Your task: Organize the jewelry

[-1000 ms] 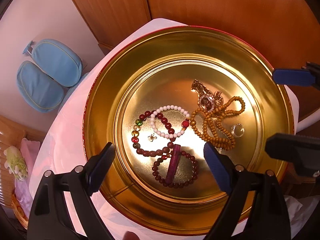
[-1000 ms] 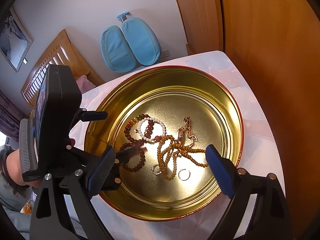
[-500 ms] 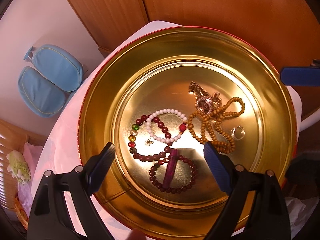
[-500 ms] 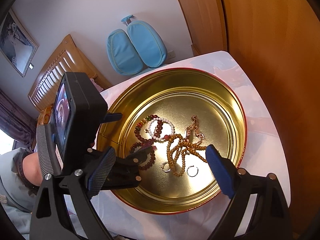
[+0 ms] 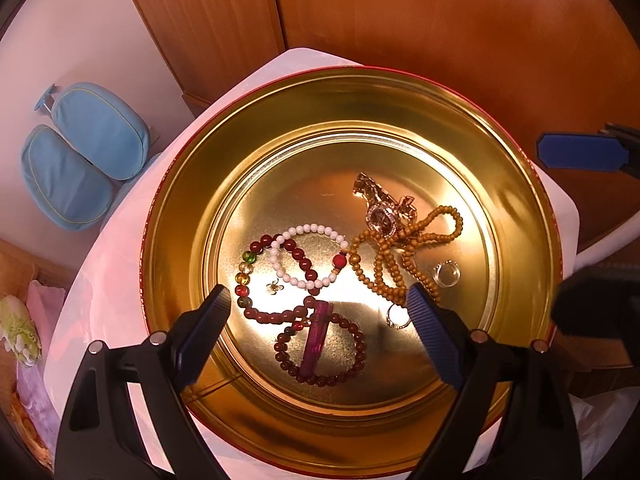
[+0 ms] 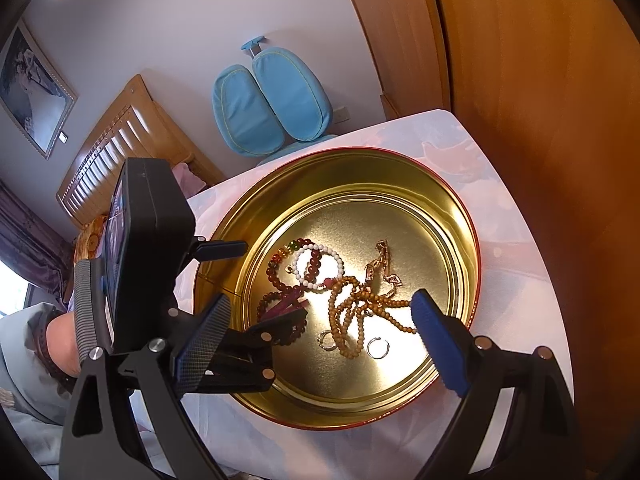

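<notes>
A round gold tin holds the jewelry. In it lie a dark red bead bracelet, a white bead bracelet, a brown wooden bead strand, a gold watch, a purple bar, a tiny charm and two rings. My left gripper hangs open just above the red bracelet and purple bar, holding nothing. My right gripper is open above the tin's near side, over the brown beads. The left gripper's fingers reach in from the left.
The tin sits on a small table with a white cloth. A wooden wardrobe stands right behind it. A blue chair and a wooden headboard are farther off. A person's hand holds the left gripper.
The right gripper has drawn back and up, so the tin looks smaller and farther in its view. The left gripper shifted slightly over the tin. The jewelry has not moved.
</notes>
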Motion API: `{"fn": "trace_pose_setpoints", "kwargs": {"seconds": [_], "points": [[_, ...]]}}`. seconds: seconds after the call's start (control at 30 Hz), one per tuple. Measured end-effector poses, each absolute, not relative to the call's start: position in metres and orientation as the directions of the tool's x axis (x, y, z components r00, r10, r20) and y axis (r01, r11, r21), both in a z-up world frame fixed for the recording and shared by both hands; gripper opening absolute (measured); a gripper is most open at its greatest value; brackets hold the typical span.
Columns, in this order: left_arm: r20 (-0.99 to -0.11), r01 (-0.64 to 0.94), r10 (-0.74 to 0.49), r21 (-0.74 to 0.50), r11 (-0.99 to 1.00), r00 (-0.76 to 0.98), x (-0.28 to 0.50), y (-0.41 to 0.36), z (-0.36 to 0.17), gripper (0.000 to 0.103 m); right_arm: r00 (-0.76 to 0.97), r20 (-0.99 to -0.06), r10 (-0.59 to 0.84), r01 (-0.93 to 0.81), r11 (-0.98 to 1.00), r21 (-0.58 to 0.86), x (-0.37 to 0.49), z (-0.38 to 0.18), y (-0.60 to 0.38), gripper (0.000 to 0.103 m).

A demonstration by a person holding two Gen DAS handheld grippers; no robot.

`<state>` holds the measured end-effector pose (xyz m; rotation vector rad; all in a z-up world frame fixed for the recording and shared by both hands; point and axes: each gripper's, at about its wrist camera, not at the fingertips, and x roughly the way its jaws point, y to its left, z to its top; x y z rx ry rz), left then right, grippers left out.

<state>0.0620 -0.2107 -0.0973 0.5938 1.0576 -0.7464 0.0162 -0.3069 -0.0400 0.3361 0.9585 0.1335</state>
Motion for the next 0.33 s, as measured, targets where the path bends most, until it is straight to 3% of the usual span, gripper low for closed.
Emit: {"fn": "trace_pose_setpoints", "kwargs": {"seconds": [0.33], "points": [[-0.887,0.638,-0.227,0.094,0.764,0.402,0.062,-0.161,-0.080,0.087,0.601,-0.758,0.251,0.010,0.947,0.321,0.029,-0.031,-0.293,0.092]]}}
